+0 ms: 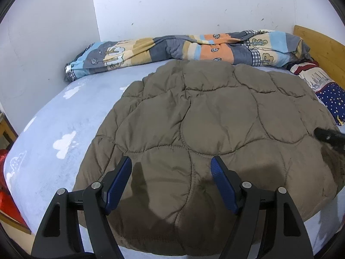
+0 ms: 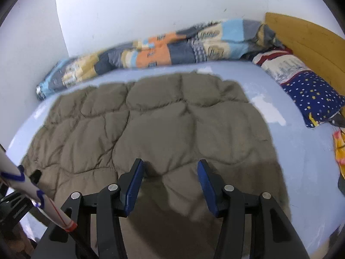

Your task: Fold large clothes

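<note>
Nearest the lens in each wrist view are the blue-padded fingers [image 1: 120, 185], and in both views they stand apart with nothing between them. The left gripper [image 1: 171, 167] hovers over the near hem of the brown quilted coat [image 1: 215, 116], its pads clear of the cloth. The right gripper [image 2: 170, 169] hangs over the same garment nearer its right side, likewise empty; this picture is smeared, so fine detail is lost.

Going left to right across the bed [image 1: 54, 129]: the left part of the pale blue sheet lies bare, the coat takes the middle and reaches close to the near edge, and a star-printed pillow [image 2: 310, 95] sits at the right end against the wooden headboard [image 2: 306, 41]. Along the far edge, against the wall, runs a rolled patchwork duvet [image 1: 183, 47]. A sleeve [image 2: 32, 192] of the person shows at the lower left of the right wrist view.

As to progress, the coat presents one broad, roughly rectangular quilted panel, with no sleeves or collar showing. I judge that the sleeves are already tucked under or folded in, though the pictures cannot confirm what lies beneath. What seems left is to halve this panel at least once more, which calls for a fresh grasp on an edge, since neither gripper holds anything now.
</note>
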Motion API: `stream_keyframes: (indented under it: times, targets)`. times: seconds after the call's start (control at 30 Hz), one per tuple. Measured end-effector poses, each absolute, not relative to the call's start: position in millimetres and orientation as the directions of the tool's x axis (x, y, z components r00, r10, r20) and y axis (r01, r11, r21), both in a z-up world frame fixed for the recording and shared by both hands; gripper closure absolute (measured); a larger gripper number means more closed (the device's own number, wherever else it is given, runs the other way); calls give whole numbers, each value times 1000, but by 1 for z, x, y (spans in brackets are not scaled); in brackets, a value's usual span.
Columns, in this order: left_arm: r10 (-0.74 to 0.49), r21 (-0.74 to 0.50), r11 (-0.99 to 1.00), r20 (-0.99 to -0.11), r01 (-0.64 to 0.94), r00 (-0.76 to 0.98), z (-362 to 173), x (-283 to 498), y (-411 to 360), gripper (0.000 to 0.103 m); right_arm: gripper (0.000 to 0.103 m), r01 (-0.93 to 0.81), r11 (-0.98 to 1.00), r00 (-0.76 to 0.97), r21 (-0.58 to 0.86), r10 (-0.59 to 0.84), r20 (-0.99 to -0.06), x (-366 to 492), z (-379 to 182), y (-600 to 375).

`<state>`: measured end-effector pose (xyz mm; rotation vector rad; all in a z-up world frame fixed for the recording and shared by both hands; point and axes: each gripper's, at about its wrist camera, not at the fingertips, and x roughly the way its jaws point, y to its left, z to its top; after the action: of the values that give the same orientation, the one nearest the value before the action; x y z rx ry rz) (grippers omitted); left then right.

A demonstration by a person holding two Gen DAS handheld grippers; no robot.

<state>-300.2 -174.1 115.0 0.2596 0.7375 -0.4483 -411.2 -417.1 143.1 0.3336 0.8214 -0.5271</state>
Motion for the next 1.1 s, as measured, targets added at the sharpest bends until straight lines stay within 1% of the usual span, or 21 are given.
stream_keyframes:
  times: [0.1, 0.2, 0.43, 0.5, 0.57, 0.67, 0.73, 0.8, 0.9, 0.97, 1.0, 1.03, 1.1]
  targets:
    - [-301, 62, 877, -704, 477, 643, 112, -296, -174, 28, 44, 580, 811, 541, 81, -309, -782, -403, 131, -419]
    - [-301, 53, 878, -713, 476, 633, 110, -294, -176, 28, 42, 579, 813, 512, 54, -311, -801, -396, 123, -418]
    - [-301, 37, 881, -724, 471, 621, 110, -292, -177, 28, 41, 568, 821, 500, 49, -297, -814, -393, 116, -421]
    - [-301, 36, 882, -724, 470, 620, 111, -292, -177, 28, 41, 564, 824, 500, 51, -291, -816, -394, 120, -422]
    - [-312, 27, 880, -720, 474, 620, 118, -291, -176, 28, 41, 567, 819, 517, 82, -277, -810, -396, 129, -426]
    - [-341, 24, 874, -682, 485, 647, 139, -285, -178, 28, 41, 580, 804, 576, 131, -291, -763, -399, 154, -439]
    - [-364, 30, 858, -669, 512, 648, 155, -269, -188, 28, 41, 582, 804, 583, 120, -310, -751, -395, 166, -449]
    - [-359, 44, 848, -688, 529, 631, 162, -248, -202, 28, 41, 596, 797, 575, 102, -334, -747, -386, 175, -467]
    - [-350, 44, 833, -731, 552, 586, 160, -213, -228, 28, 41, 594, 796, 571, 117, -315, -758, -370, 174, -494]
    - [-307, 63, 824, -786, 563, 538, 145, -191, -245, 28, 41, 604, 792, 540, 89, -325, -776, -360, 168, -509]
    - [-299, 52, 818, -812, 572, 501, 135, -181, -253, 28, 41, 601, 793, 538, 102, -307, -785, -355, 163, -518]
    - [-283, 55, 822, -825, 567, 489, 127, -174, -258, 28, 41, 598, 792, 543, 121, -289, -788, -352, 159, -524]
    - [-251, 73, 825, -840, 560, 480, 114, -166, -266, 28, 41, 611, 780, 500, 135, -248, -830, -343, 143, -537]
